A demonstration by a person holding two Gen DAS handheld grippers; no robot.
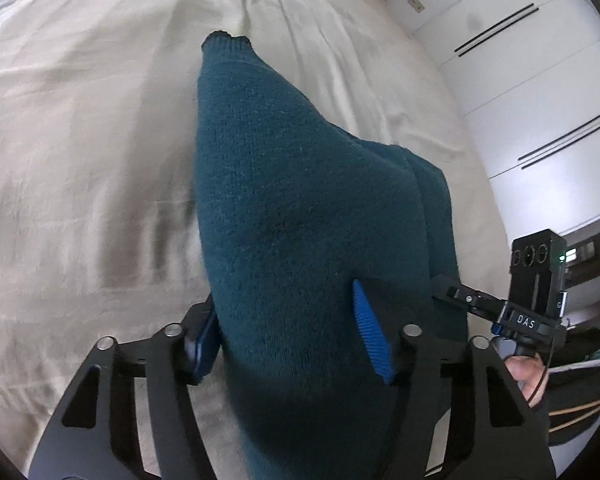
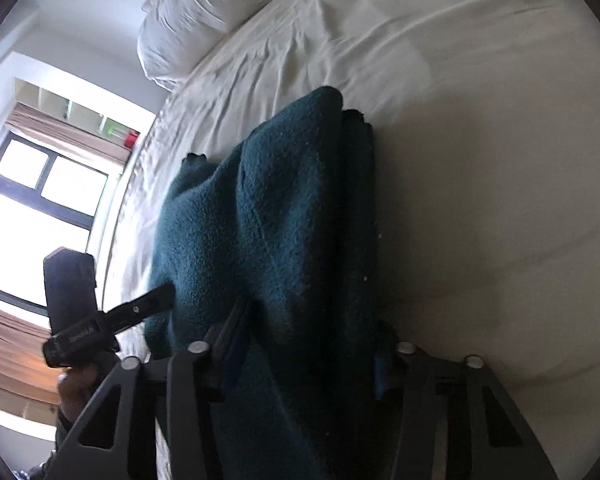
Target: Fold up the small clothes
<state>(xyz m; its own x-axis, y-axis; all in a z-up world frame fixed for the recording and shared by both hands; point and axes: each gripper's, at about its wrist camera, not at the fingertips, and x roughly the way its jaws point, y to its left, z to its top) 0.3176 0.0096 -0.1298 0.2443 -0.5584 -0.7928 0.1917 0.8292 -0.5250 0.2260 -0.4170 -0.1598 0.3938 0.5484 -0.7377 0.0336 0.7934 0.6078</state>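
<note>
A dark teal knitted sweater [image 1: 292,208] hangs lifted above the cream bed sheet [image 1: 80,128], bunched in folds. My left gripper [image 1: 288,332] is shut on the sweater's near edge, its blue pads [image 1: 370,332] pressing the cloth from both sides. My right gripper [image 2: 304,356] is shut on the same sweater [image 2: 268,220] at another part of its edge. In the left wrist view the right gripper [image 1: 444,284] shows at the right, its fingers buried in the cloth. In the right wrist view the left gripper [image 2: 160,296] shows at the left, entering the cloth.
White pillows [image 2: 196,12] lie at the head of the bed. White wardrobe doors [image 1: 540,92] stand beyond the bed's right side. A window with curtains [image 2: 32,208] is on the left in the right wrist view.
</note>
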